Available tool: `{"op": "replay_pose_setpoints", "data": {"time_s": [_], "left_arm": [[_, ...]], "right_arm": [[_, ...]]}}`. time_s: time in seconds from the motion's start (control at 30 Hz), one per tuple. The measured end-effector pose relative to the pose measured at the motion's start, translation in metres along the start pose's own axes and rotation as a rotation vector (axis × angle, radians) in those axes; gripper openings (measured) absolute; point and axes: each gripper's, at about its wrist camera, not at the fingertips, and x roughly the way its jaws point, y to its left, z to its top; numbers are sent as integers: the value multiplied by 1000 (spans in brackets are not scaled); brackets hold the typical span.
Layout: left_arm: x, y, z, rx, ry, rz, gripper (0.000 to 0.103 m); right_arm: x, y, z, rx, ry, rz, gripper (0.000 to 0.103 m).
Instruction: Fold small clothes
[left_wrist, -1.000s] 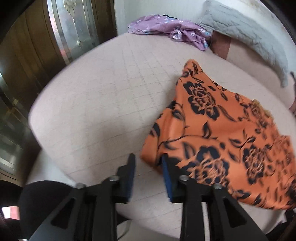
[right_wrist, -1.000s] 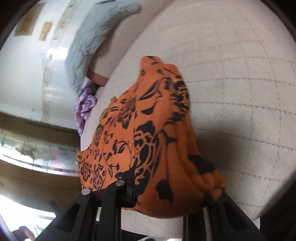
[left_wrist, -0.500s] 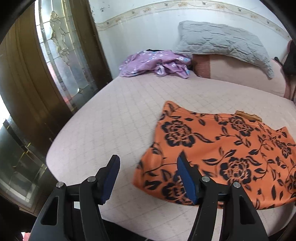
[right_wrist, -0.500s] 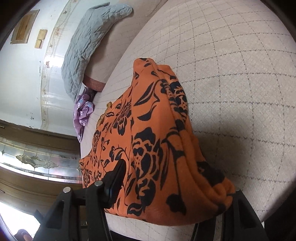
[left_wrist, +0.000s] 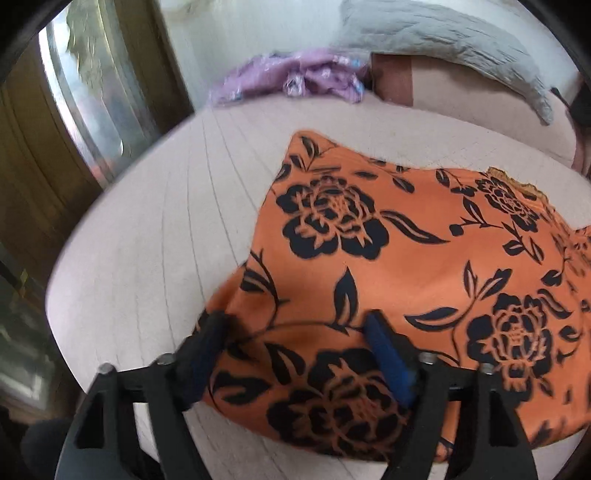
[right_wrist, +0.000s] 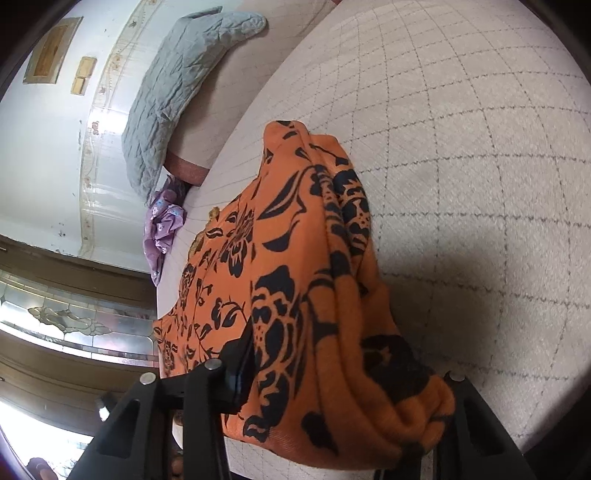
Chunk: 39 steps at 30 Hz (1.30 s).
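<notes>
An orange garment with black flowers (left_wrist: 424, 266) lies spread on the pale quilted bed (left_wrist: 147, 240). My left gripper (left_wrist: 299, 354) is open, its two fingers straddling the garment's near left corner. In the right wrist view the same garment (right_wrist: 295, 295) bunches in folds at its near right end. My right gripper (right_wrist: 340, 373) is open wide around that bunched end; its right finger is mostly hidden behind the cloth.
A purple garment (left_wrist: 299, 77) lies crumpled at the far edge of the bed, also in the right wrist view (right_wrist: 162, 229). A grey pillow (left_wrist: 443, 40) leans on the headboard. A wooden door with patterned glass (left_wrist: 92, 92) stands to the left.
My left gripper opened, then moved forward so that its fingers now straddle the garment's corner. My right gripper opened wider around the bunched end.
</notes>
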Motion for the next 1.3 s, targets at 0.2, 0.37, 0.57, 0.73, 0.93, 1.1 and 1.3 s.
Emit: {"op": "replay_pose_setpoints", "data": {"time_s": [0.2, 0.37, 0.57, 0.73, 0.93, 1.1, 1.3], "left_arm": [[4, 3, -1, 45, -33, -42, 92], [20, 33, -8, -90, -8, -189, 103], [19, 38, -11, -98, -41, -228, 103], [22, 40, -10, -100, -22, -227, 103], [22, 37, 12, -41, 16, -205, 103], [-4, 28, 21, 41, -104, -159, 103], [-12, 45, 28, -3, -126, -168, 103]], "right_arm": [[1, 2, 0, -7, -1, -12, 48], [3, 8, -4, -28, -13, -18, 55], [4, 10, -9, -48, -44, -26, 55], [0, 12, -14, -50, -74, -19, 60], [1, 26, -19, -101, -101, -69, 65], [2, 47, -24, -183, -105, -149, 38], [-9, 85, -25, -261, -152, -156, 29]]}}
